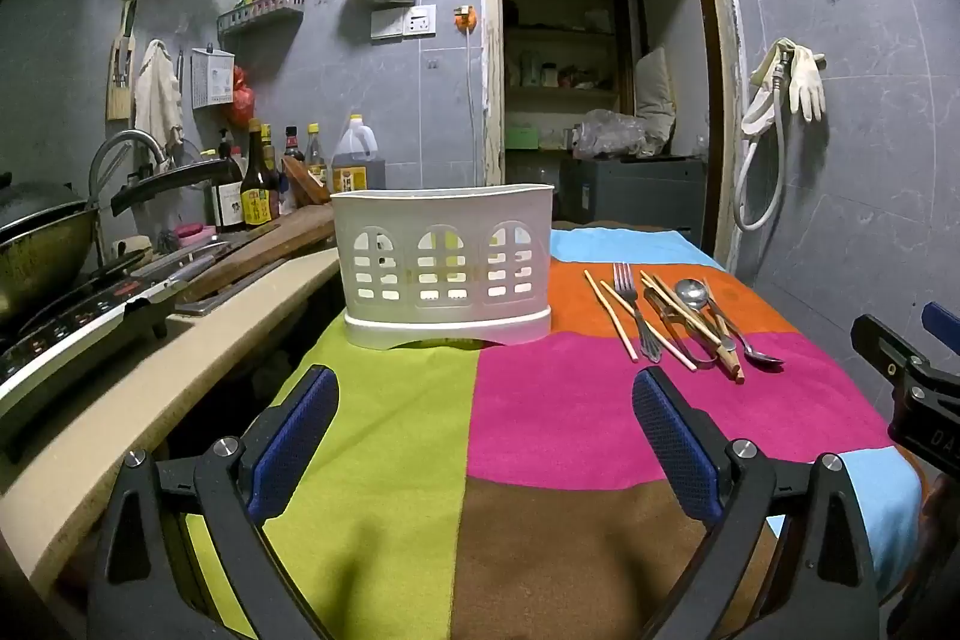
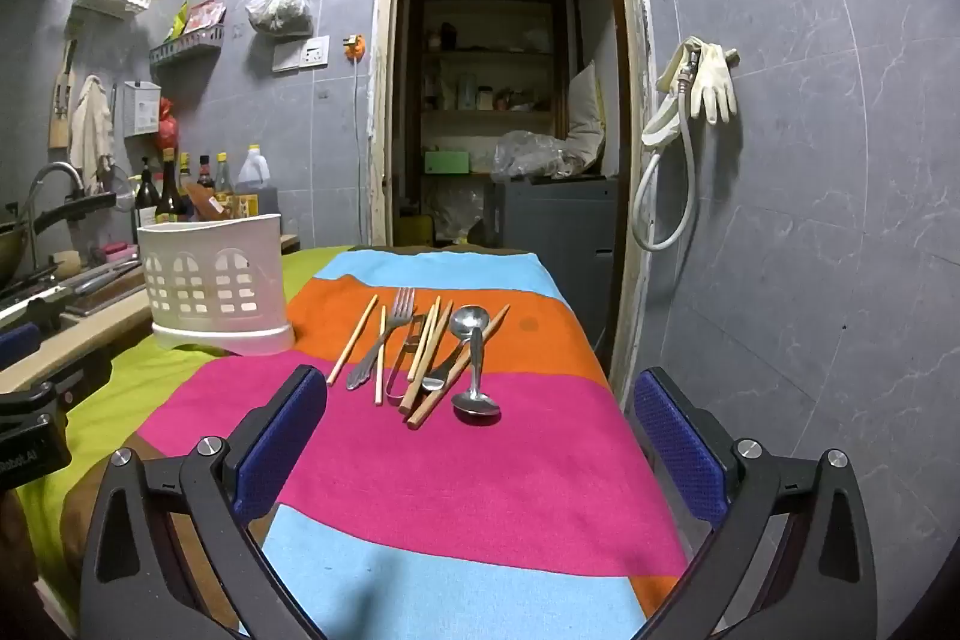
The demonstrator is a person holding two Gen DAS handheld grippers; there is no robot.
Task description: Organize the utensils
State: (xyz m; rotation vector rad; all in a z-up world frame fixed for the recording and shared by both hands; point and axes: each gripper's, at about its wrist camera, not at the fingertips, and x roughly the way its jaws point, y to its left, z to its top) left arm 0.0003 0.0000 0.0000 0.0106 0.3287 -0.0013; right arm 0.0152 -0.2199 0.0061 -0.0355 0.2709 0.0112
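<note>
Presently we list, by size: patchwork cloth [image 2: 456, 466] of coloured blocks covering the table; white slotted caddy [image 1: 447, 265], upright at the cloth's far left; our left gripper [image 1: 486, 430] and right gripper [image 2: 480, 436], both spread wide, holding nothing; chopsticks [image 2: 353, 340], fork [image 2: 390, 334] and spoons [image 2: 474, 370], heaped loosely right of the caddy.

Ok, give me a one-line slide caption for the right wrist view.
Open right tool faces a fork, spoons and chopsticks heaped on the striped cloth, white basket alongside.
</note>
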